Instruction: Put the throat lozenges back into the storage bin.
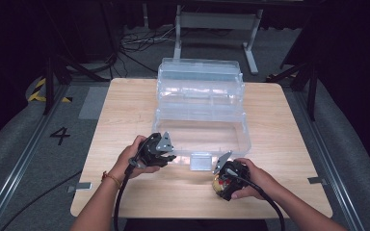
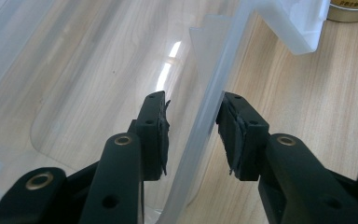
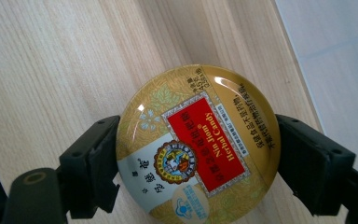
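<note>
Tin [image 3: 198, 147] sits clamped in my right gripper [image 3: 198, 158], low over the table [image 1: 125, 120] just before the box [image 1: 243, 137]. My left gripper [image 2: 193, 135] straddles the box's front wall, jaws apart, not pinching. Unsteadied, the box may slide if the tin clips its rim.

Candy tin [image 3: 198, 147] label reads "Nin Jiom Herbal Candy"; floor [image 1: 38, 144] marked "4"

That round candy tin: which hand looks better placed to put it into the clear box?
The right. Its fingers already clamp the candy tin beside the clear box, while the left gripper straddles the box's front wall, seemingly steadying it.
</note>
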`<state>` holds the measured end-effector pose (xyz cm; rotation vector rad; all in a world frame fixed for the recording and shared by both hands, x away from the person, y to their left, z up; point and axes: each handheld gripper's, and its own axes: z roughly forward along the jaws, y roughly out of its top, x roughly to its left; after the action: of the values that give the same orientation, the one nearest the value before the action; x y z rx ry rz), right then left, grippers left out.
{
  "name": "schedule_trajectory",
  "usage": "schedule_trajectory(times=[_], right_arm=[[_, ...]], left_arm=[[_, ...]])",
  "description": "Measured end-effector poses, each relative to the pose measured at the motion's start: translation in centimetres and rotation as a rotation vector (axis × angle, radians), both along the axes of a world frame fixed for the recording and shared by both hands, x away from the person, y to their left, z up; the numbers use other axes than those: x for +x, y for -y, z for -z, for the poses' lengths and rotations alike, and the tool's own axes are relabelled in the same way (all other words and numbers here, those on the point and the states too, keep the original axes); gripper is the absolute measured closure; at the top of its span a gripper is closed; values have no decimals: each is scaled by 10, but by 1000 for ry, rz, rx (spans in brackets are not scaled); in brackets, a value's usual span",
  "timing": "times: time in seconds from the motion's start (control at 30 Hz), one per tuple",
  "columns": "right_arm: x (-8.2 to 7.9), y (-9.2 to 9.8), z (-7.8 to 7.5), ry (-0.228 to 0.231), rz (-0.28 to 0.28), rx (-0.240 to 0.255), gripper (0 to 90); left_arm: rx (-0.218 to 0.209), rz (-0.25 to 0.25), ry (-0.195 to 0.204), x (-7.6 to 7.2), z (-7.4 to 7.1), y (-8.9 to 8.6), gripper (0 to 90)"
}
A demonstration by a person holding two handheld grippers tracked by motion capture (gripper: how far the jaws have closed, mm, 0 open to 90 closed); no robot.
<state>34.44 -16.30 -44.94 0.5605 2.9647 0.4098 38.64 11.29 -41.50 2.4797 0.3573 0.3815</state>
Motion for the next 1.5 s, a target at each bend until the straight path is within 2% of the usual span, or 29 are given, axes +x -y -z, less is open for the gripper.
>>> schedule_trajectory(times=[0.27, 0.37, 0.57, 0.6, 0.7, 0.77, 0.9, 0.97, 1.07, 1.17, 1.2, 1.4, 1.5], right_arm=[[-1, 2, 0, 4, -23, -7, 202], [-2, 4, -2, 1, -29, -9, 203], [-5, 13, -9, 18, -40, 1, 203], [-5, 15, -11, 17, -51, 3, 203], [-7, 20, -13, 23, -39, 22, 202], [-7, 25, -15, 23, -49, 13, 202], [-9, 35, -19, 18, -37, 21, 203], [-9, 40, -20, 27, -35, 5, 203], [-9, 47, -23, 29, -22, 2, 203], [-10, 52, -25, 31, -16, 0, 203], [-10, 53, -25, 38, -17, -2, 202], [-11, 65, -27, 35, 9, 4, 203], [-10, 72, -29, 37, 20, -1, 203]], left_arm=[[-8, -5, -4, 1, 0, -1, 624], [-14, -4, -12, 0, 0, -3, 573], [-17, -30, 2, -3, -3, -6, 490], [-20, -29, 9, -4, -4, -7, 486], [-21, -29, 28, -8, -8, -8, 457], [-27, -40, 51, -11, -12, -9, 432], [-66, -45, 72, -16, -24, -13, 394], [-75, -57, 86, -18, -29, -16, 382], [-89, -62, 85, -21, -36, -19, 373], [-87, -65, 92, -24, -36, -21, 359], [-68, -81, 108, -27, -36, -25, 334], [-121, -132, 111, -38, -34, -45, 275], [-119, -157, 110, -44, -30, -56, 270]])
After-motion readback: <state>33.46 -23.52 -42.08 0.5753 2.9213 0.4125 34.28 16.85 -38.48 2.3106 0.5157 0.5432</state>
